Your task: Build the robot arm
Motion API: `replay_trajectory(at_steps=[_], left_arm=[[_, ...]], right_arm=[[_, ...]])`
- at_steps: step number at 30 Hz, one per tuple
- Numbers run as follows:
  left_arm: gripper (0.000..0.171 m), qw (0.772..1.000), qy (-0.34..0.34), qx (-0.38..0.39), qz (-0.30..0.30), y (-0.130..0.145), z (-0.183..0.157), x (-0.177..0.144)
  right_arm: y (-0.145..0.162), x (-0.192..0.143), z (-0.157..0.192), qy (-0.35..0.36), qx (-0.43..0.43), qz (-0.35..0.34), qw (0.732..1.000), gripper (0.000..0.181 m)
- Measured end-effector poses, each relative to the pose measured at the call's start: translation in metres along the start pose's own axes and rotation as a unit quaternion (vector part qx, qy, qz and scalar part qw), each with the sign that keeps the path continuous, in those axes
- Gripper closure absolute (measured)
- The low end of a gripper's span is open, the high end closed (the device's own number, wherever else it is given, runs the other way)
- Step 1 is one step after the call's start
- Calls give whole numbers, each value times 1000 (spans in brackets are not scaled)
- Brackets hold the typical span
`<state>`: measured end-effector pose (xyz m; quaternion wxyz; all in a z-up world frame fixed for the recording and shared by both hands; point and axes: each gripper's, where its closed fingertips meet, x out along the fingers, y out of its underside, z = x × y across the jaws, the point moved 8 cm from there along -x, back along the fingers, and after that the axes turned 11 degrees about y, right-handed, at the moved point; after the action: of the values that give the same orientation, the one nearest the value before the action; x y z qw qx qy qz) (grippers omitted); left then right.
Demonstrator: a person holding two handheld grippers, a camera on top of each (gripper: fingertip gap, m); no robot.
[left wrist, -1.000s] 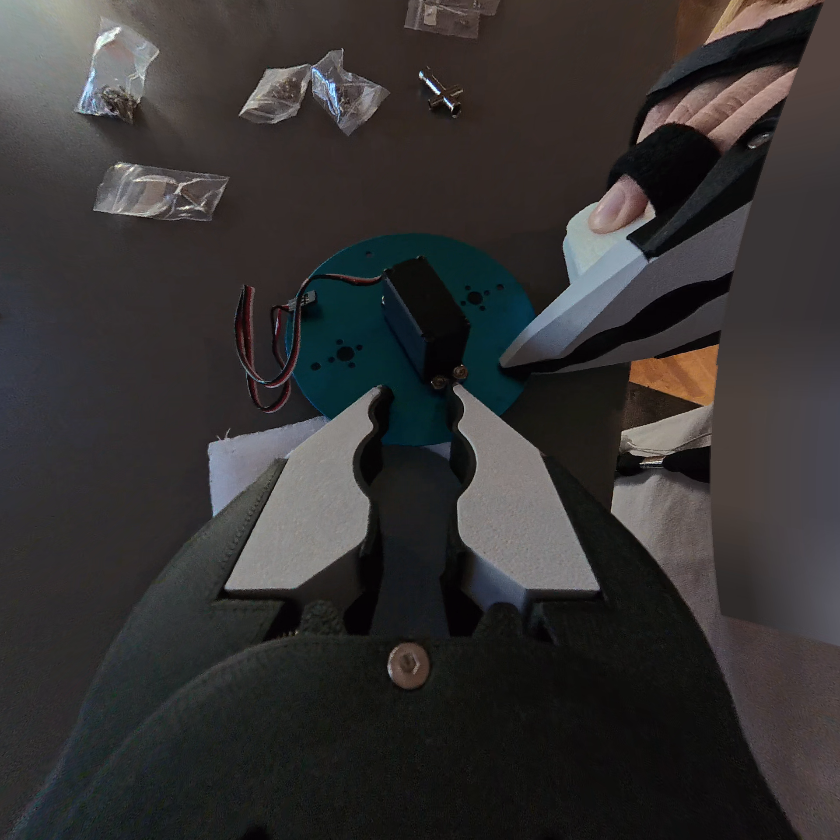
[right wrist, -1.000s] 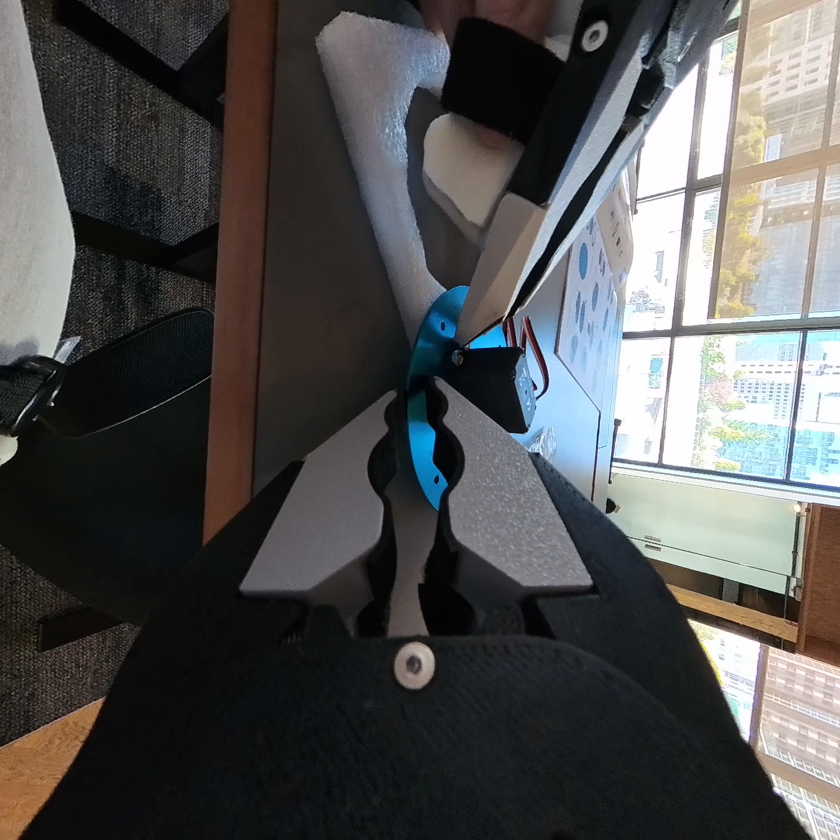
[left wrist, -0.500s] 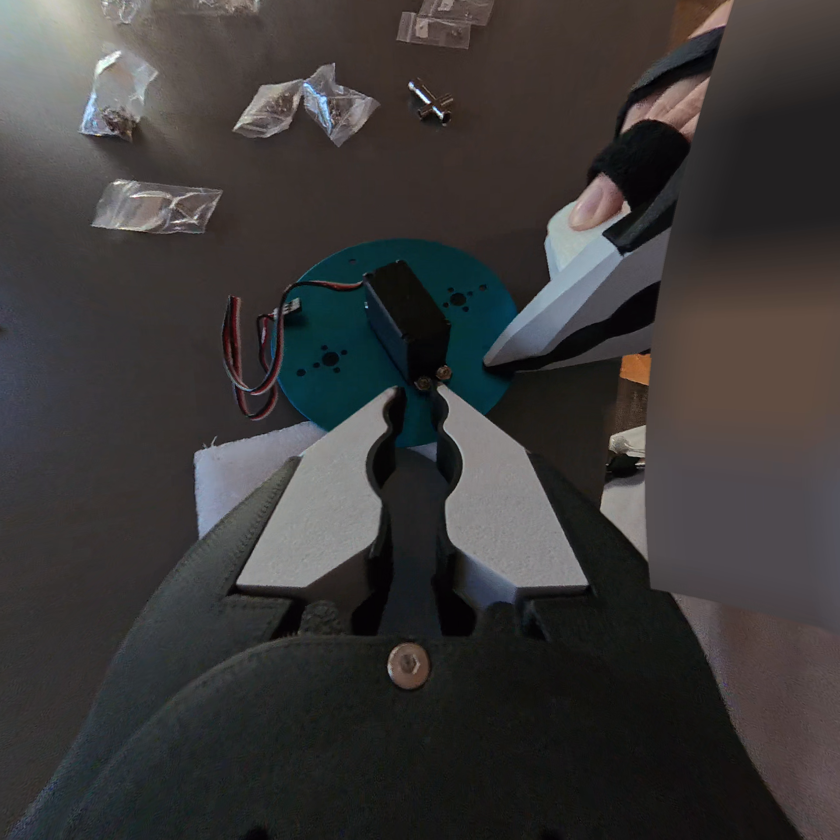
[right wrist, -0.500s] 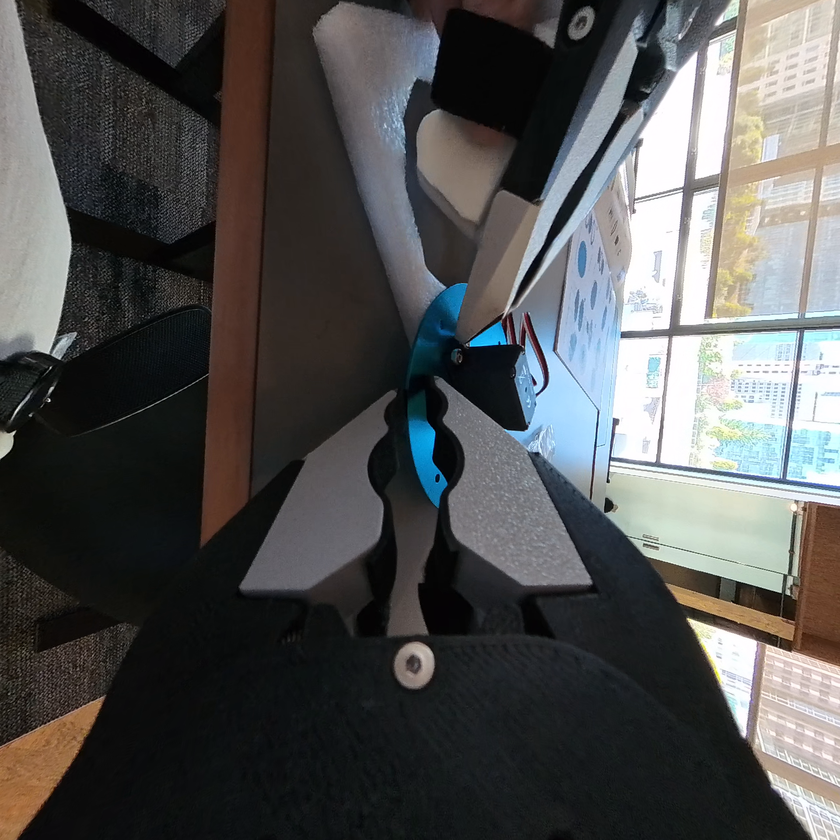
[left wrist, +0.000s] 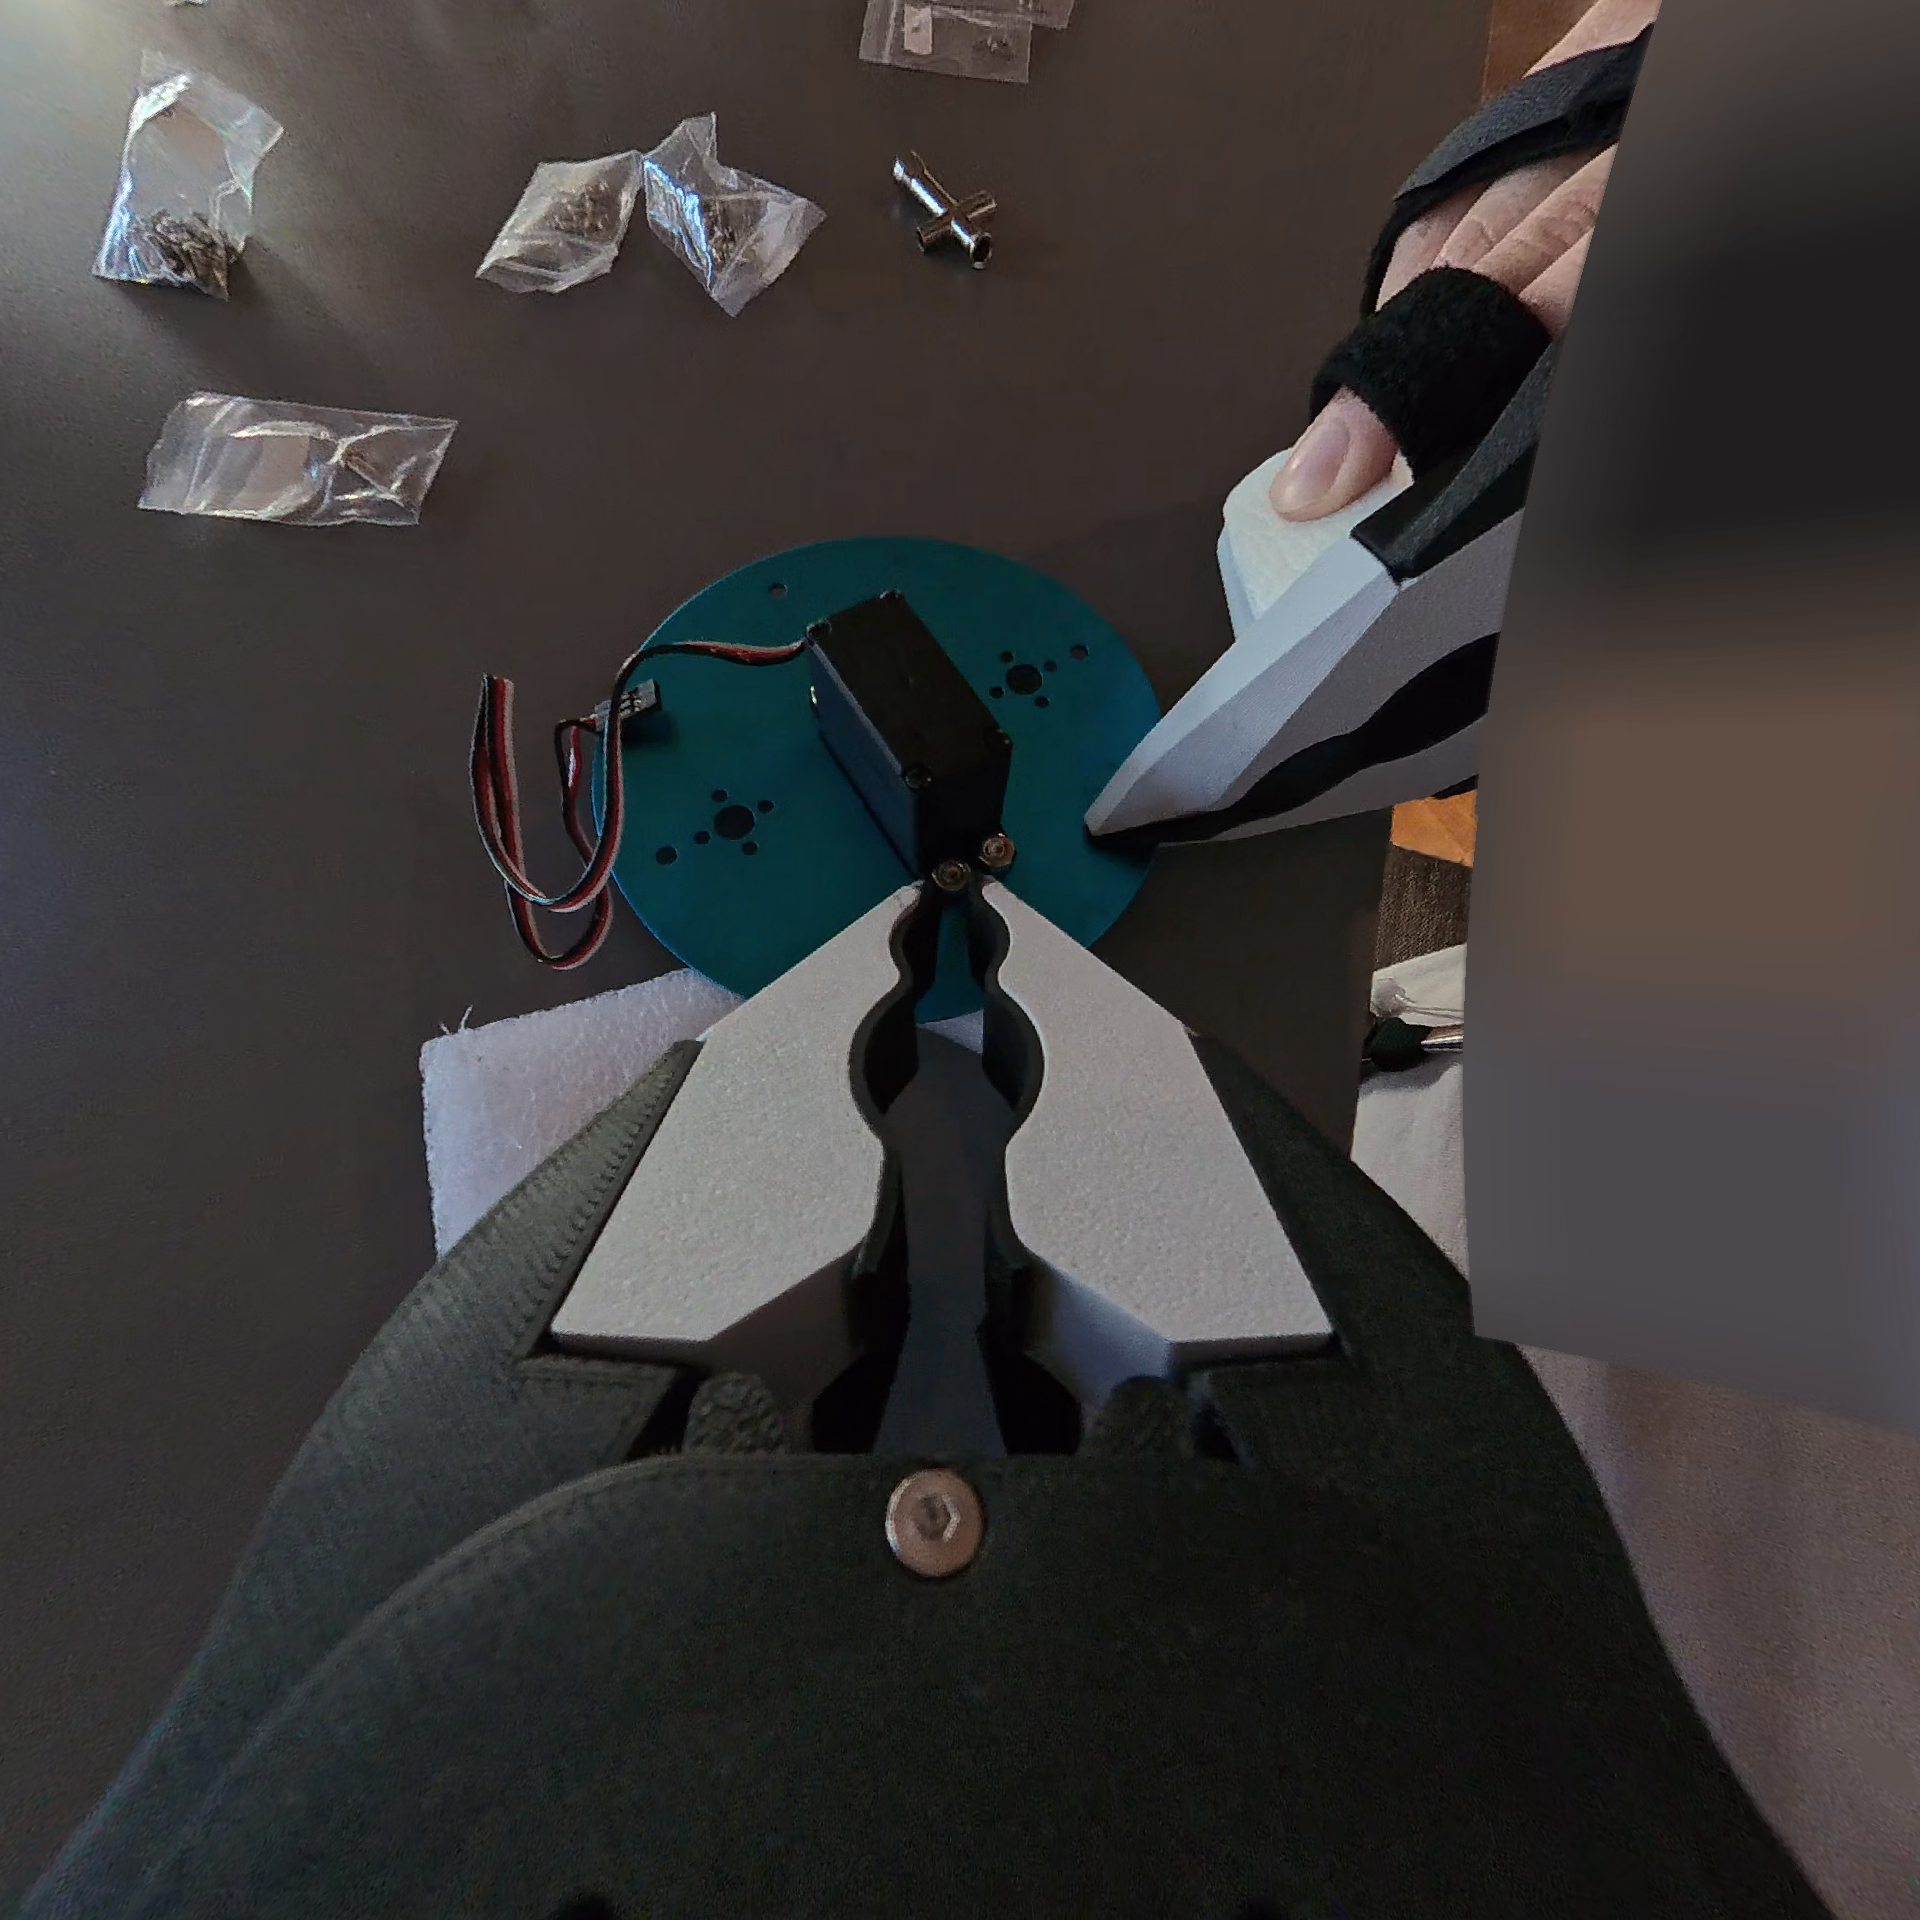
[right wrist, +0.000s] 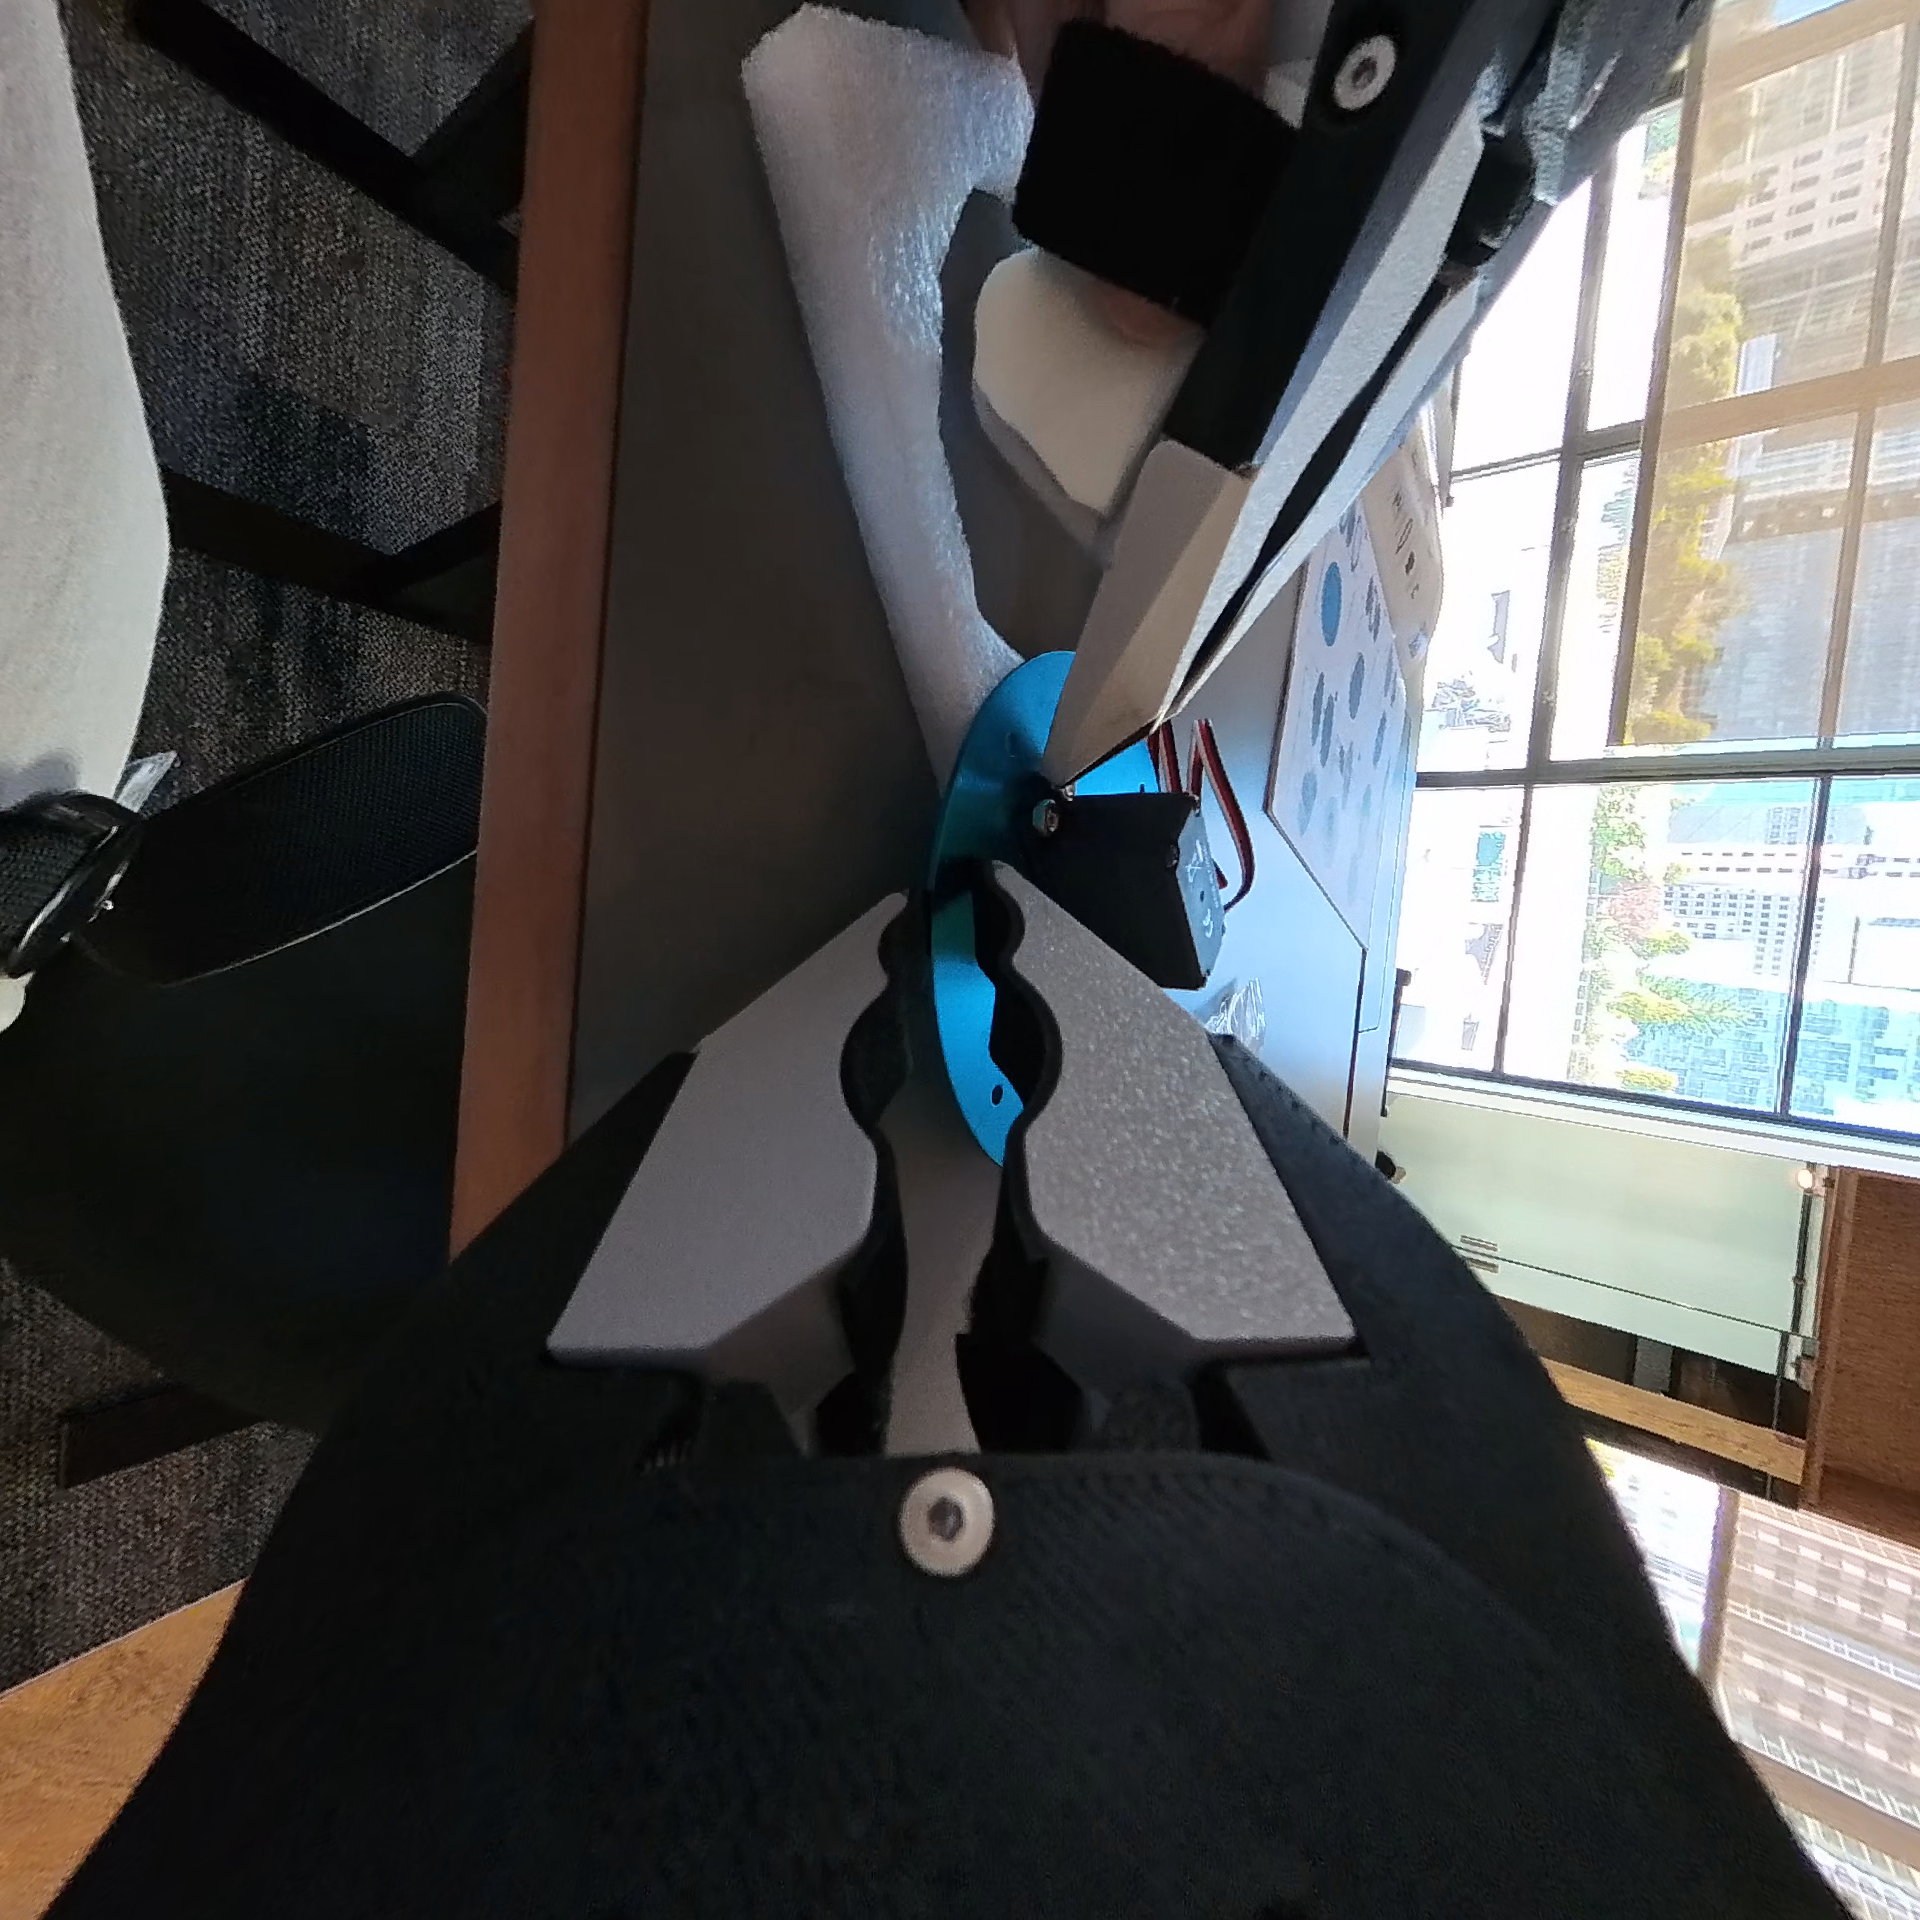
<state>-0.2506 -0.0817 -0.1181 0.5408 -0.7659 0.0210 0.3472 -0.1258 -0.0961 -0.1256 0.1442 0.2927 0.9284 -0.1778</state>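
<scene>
A blue round disc (left wrist: 748, 748) lies on the dark table with a black servo (left wrist: 904, 717) standing on it, and red, white and black wires (left wrist: 520, 831) trail off to the left. My left gripper (left wrist: 954, 896) has its jaws nearly closed, pinching the servo's screw tab at the near end. In the right wrist view the left gripper (right wrist: 1081, 748) comes down from above onto the servo (right wrist: 1132, 883). My right gripper (right wrist: 951, 894) is shut on the edge of the disc (right wrist: 1003, 701). It also shows in the left wrist view (left wrist: 1101, 826) at the disc's right rim.
Several small clear bags of screws (left wrist: 644, 218) and a metal cross wrench (left wrist: 951, 213) lie at the far side of the table. A white foam sheet (left wrist: 551, 1081) lies under my left gripper. The table's wooden edge (right wrist: 540, 623) and a black chair (right wrist: 260, 883) lie beyond. Left and right tips are no more than a few centimetres apart.
The left gripper's jaws have narrowed around the servo's tab end. The right gripper has kept its hold on the disc's rim.
</scene>
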Motion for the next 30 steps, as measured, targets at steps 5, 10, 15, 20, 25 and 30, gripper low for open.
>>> replay_trajectory(at_steps=[5, 10, 15, 20, 25, 30], left_arm=[[171, 999, 15, -27, -17, 3, 3, -3], [149, 998, 18, -58, 13, 5, 14, -18], [146, 999, 29, -11, 8, -11, 40, -39], [146, 998, 58, 15, 36, -50, 82, -44], [145, 981, 146, -50, 116, -71, 127, -7], [150, 961, 220, -125, 115, -70, 139, 16]], right_arm=[[2, -1, -1, 1, 2, -7, 1000, 174], [7, -2, -1, 7, -6, -21, 1000, 174], [24, -3, -4, 3, -38, -67, 997, 175], [46, -5, -9, -16, -64, -106, 992, 174], [61, -9, -14, -1, -72, -75, 995, 171], [71, -29, -26, -47, 265, 46, 962, 152]])
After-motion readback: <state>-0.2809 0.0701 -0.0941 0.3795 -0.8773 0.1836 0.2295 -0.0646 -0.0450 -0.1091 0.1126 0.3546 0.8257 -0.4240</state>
